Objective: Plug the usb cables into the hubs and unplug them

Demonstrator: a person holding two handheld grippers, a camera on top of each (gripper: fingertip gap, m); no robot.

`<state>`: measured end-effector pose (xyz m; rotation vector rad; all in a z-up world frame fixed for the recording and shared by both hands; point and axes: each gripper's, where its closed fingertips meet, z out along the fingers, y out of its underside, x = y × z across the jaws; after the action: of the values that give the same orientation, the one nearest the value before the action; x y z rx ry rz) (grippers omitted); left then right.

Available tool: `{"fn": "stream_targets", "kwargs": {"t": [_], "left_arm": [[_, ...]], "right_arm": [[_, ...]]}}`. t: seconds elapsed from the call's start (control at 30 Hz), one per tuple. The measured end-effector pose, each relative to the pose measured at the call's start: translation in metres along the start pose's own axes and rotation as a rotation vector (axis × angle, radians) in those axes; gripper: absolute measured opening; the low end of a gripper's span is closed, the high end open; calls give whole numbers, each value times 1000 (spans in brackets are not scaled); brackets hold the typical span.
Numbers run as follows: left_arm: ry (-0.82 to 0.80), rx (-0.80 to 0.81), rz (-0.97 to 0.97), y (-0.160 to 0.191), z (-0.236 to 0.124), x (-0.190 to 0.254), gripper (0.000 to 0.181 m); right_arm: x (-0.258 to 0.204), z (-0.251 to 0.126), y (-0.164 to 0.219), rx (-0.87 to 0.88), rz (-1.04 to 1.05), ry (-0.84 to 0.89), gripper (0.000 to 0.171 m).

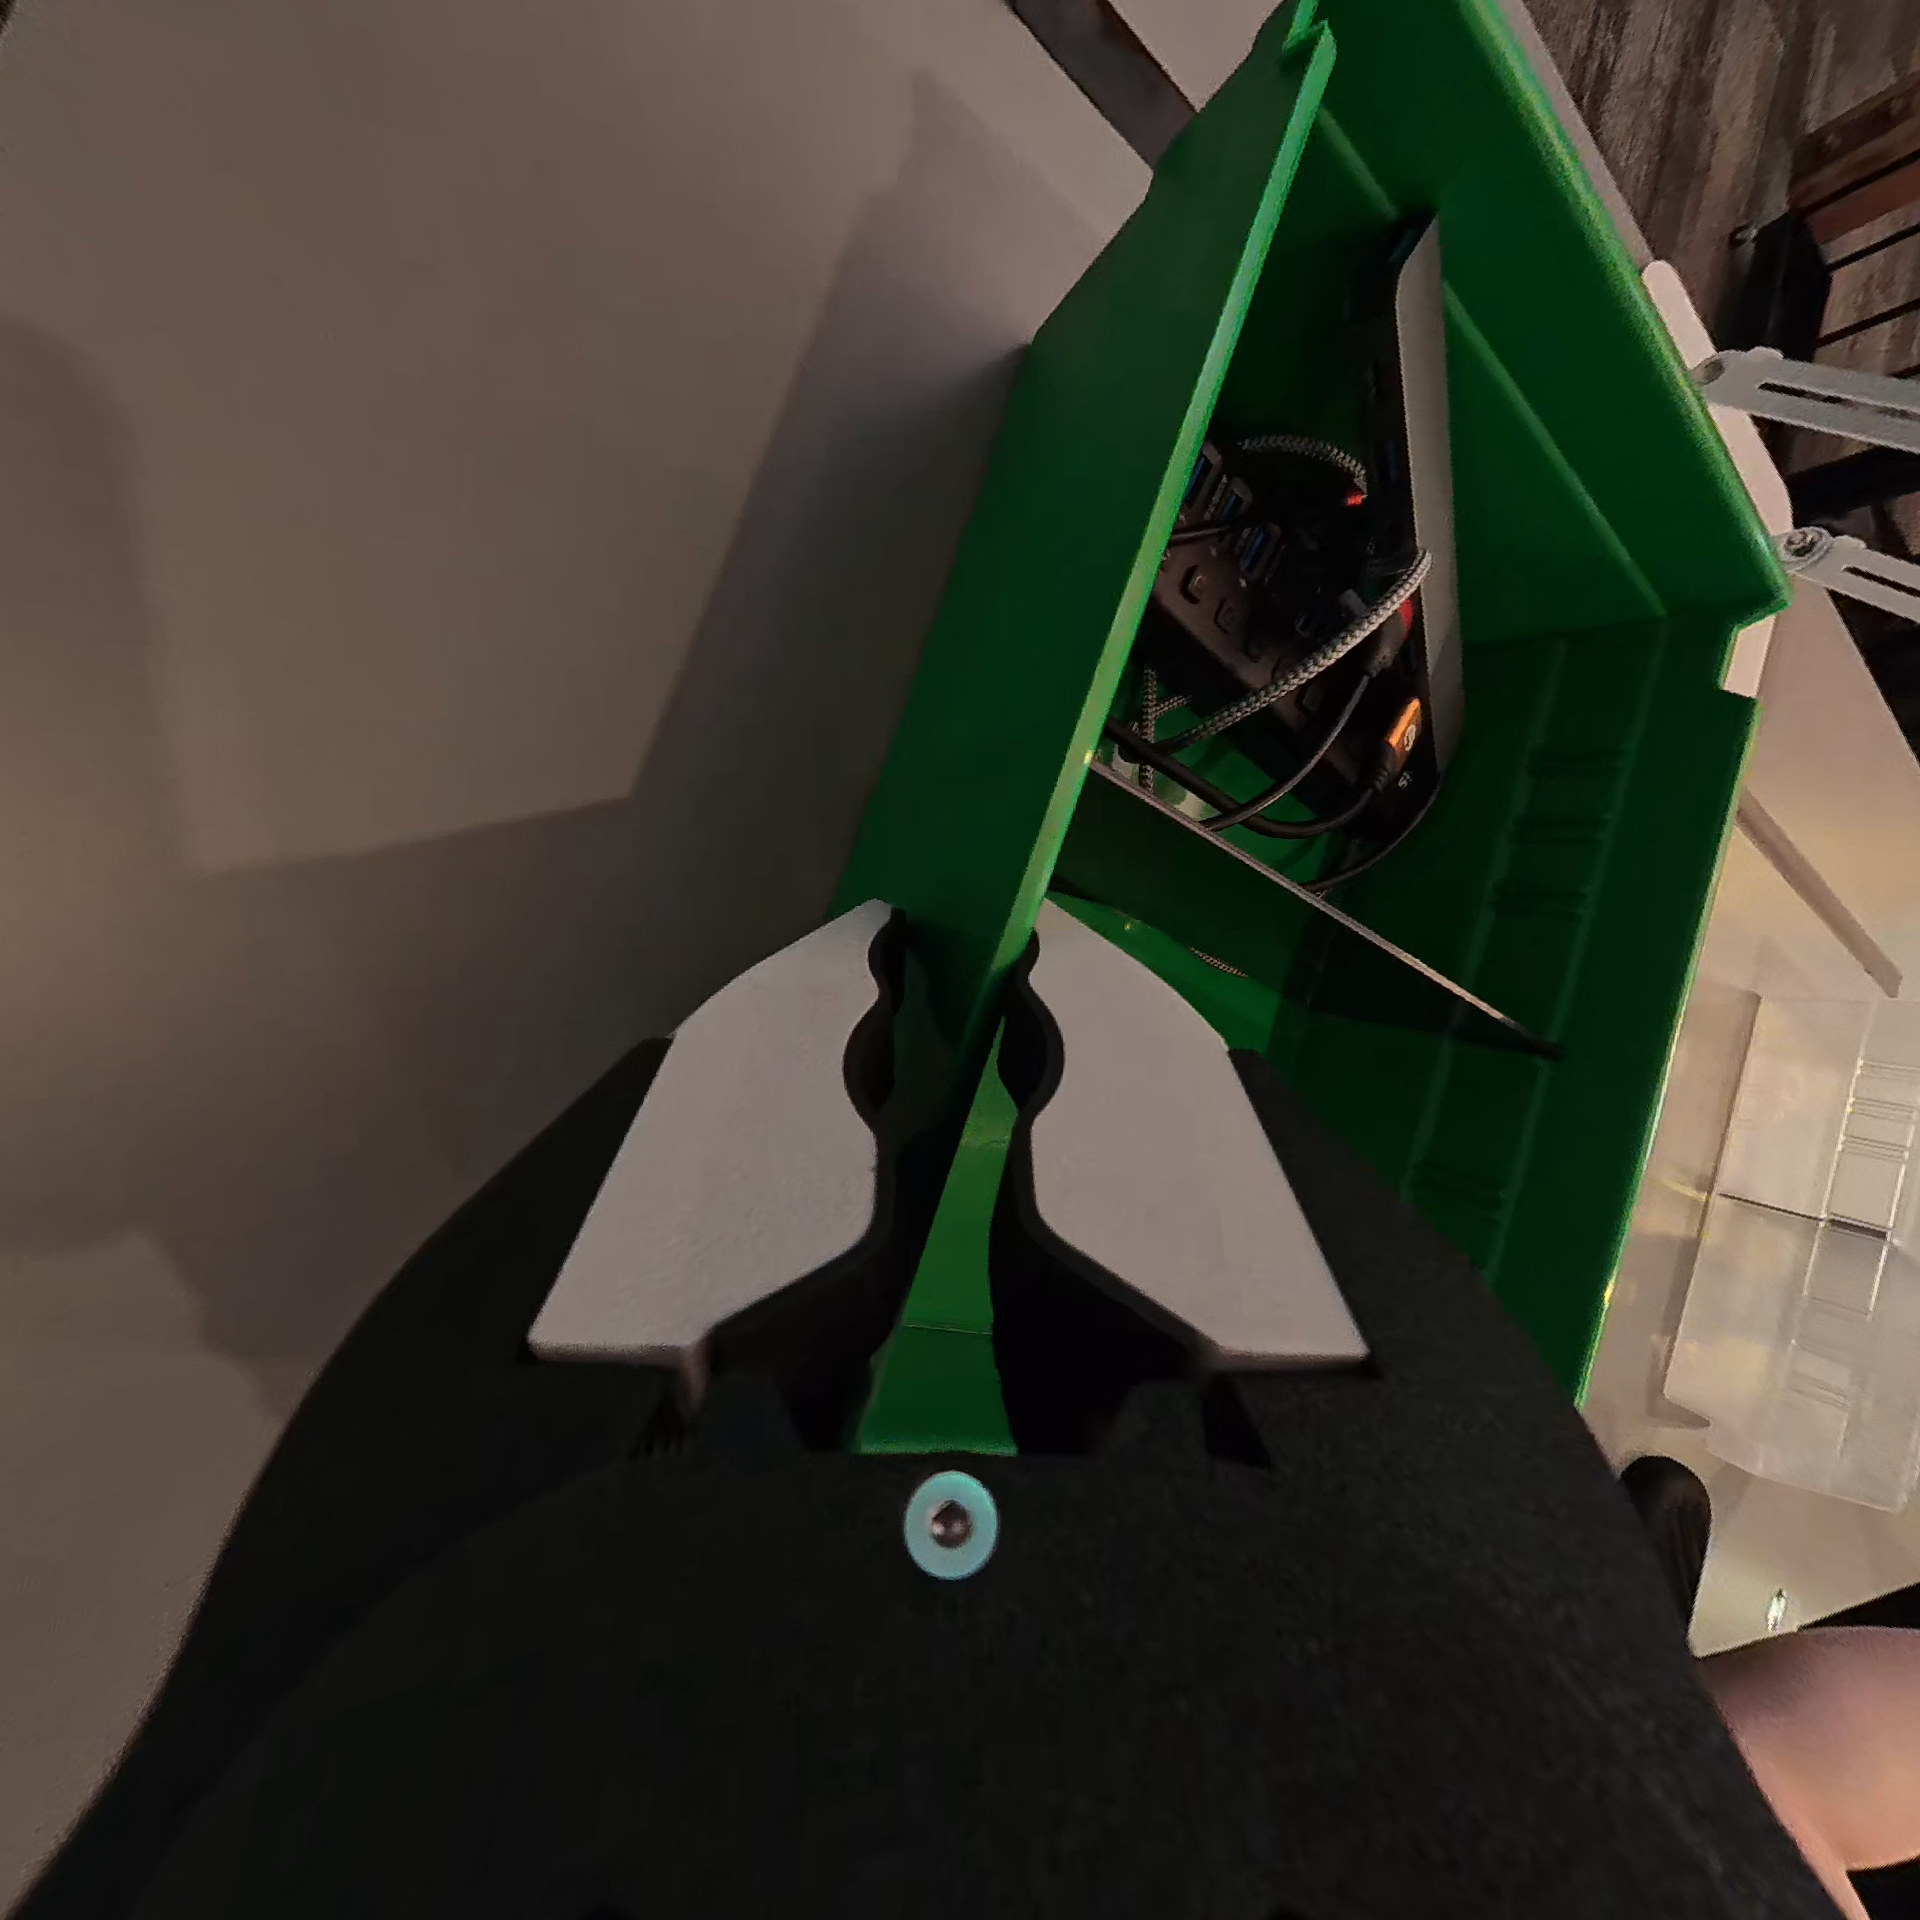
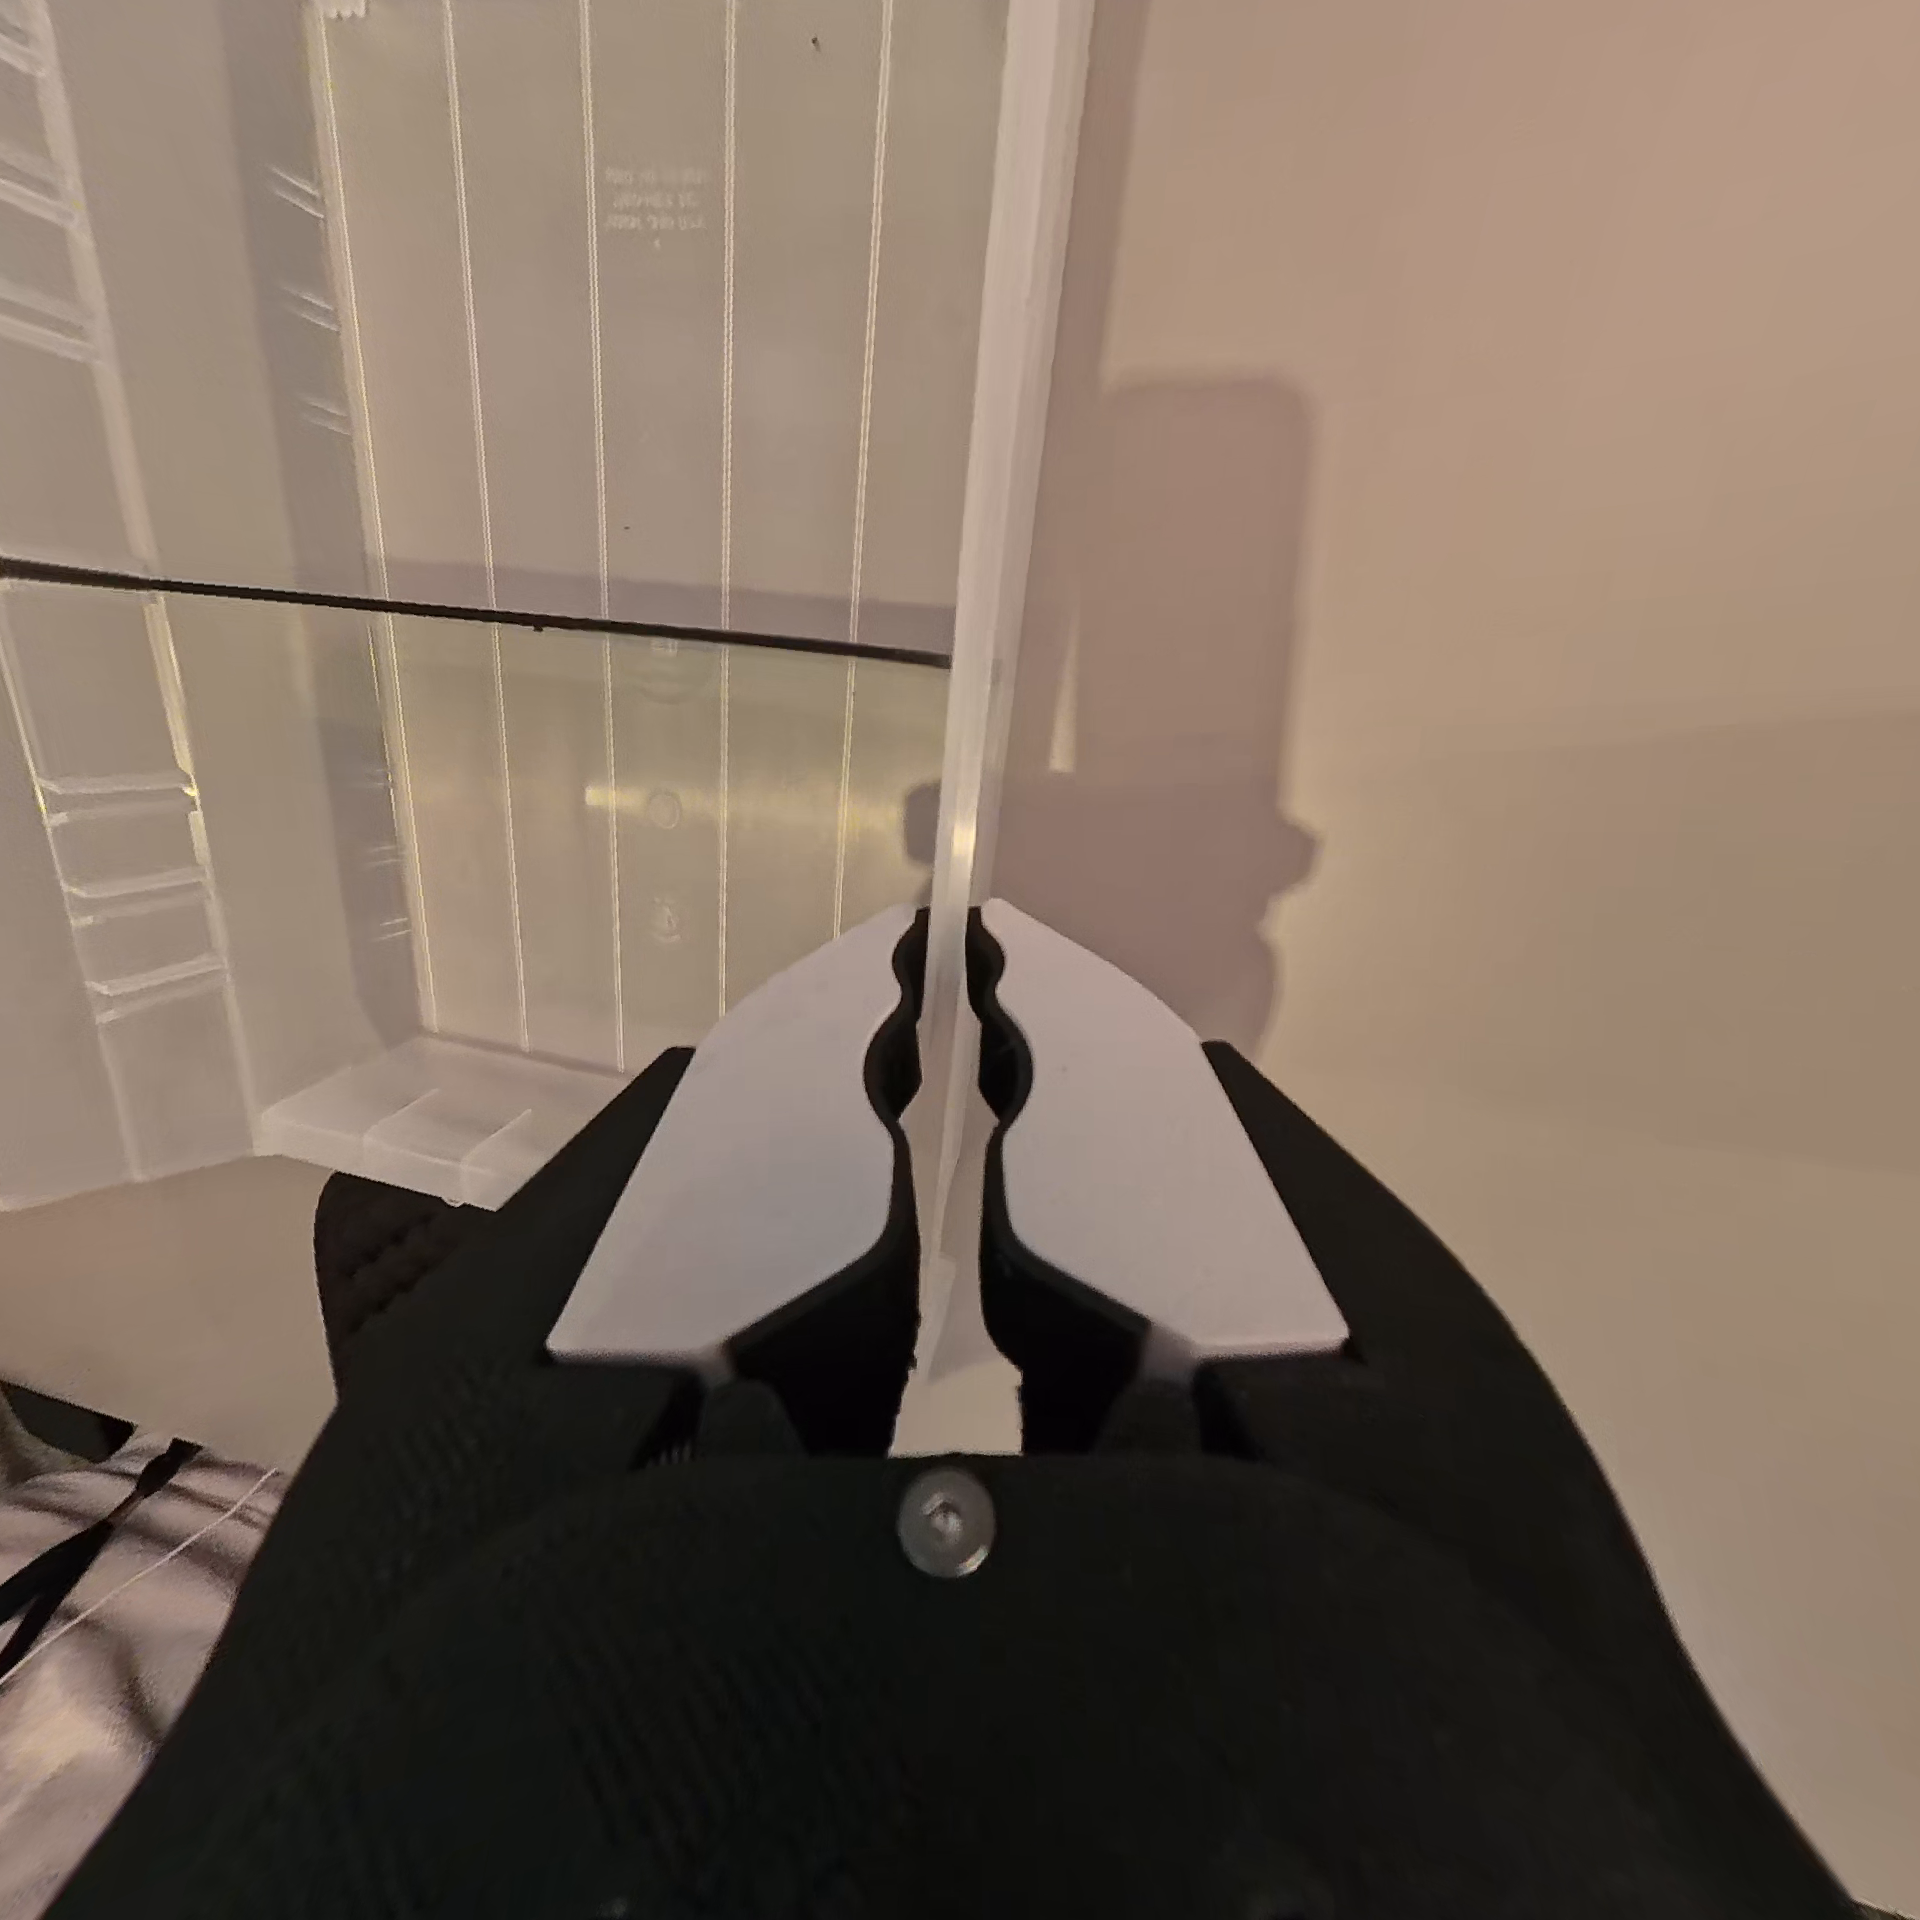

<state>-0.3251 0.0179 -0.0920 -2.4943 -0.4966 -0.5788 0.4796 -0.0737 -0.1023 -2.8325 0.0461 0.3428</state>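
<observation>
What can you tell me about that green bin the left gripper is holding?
The green bin looks like glossy moulded plastic, open-topped, with ribbed walls. The left gripper is clamped on one side wall's thin edge. A dark divider crosses its inside. Beyond that lie a black USB hub and tangled cables. A clear plastic bin sits alongside.

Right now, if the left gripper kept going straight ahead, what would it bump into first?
The left gripper is already clamped on the green bin's wall, so it would just push along that wall, though depth is hard to judge.

bins: one green (image 1: 1538, 935), one clear (image 2: 623, 520) | hubs: perhaps one (image 1: 1236, 613)
</observation>
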Motion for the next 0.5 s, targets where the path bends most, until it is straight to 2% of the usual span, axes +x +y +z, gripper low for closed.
{"fn": "stream_targets", "kwargs": {"t": [0.23,0.37,0.5], "left_arm": [[-9,56,4,-9,-11,5,17],[-38,295,20,-39,-52,9,19],[-9,541,99,-60,-108,36,20]], "right_arm": [[1,-3,0,12,20,-2,10],[3,-26,-5,91,58,43,13],[-9,-71,-15,263,139,32,8]]}}
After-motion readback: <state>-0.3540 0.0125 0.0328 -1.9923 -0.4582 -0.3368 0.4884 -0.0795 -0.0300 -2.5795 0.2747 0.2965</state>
